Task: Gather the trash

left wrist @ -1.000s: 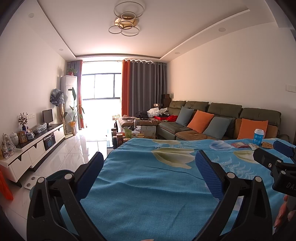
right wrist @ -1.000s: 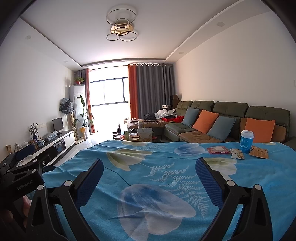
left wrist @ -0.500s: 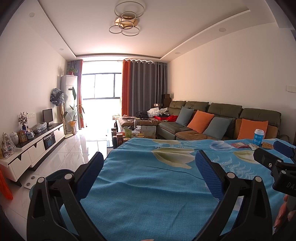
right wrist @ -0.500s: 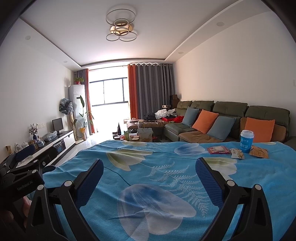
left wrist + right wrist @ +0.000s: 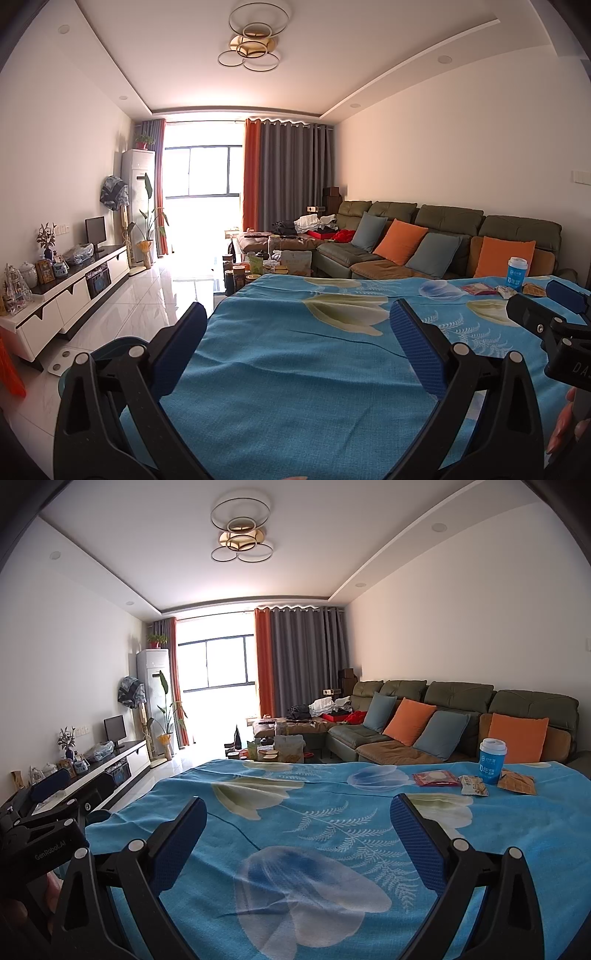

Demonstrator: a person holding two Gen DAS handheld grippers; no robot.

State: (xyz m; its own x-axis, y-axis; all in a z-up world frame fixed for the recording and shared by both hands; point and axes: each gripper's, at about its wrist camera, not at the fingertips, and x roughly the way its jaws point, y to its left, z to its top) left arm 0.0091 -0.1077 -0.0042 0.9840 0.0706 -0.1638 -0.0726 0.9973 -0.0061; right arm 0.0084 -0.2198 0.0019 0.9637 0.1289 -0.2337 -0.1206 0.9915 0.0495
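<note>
— Where does the trash sit?
— Around the blue paper cup (image 5: 492,761) at the far right of the desk (image 5: 303,834), which wears a blue flowered cloth. A red wrapper (image 5: 435,778) lies left of the cup, a pale snack wrapper (image 5: 474,785) sits just beside the cup on its left, and an orange packet (image 5: 517,783) lies just right of it.
— And the grippers?
— Both are well short of the cup, over the near part of the desk. The right gripper (image 5: 298,836) has its jaws wide apart, with nothing between them. The left gripper (image 5: 298,349) is further left of the cup, near the desk's left edge, jaws also spread and empty.
— Behind the cup?
— A green sofa (image 5: 461,701) with orange and grey cushions.
</note>
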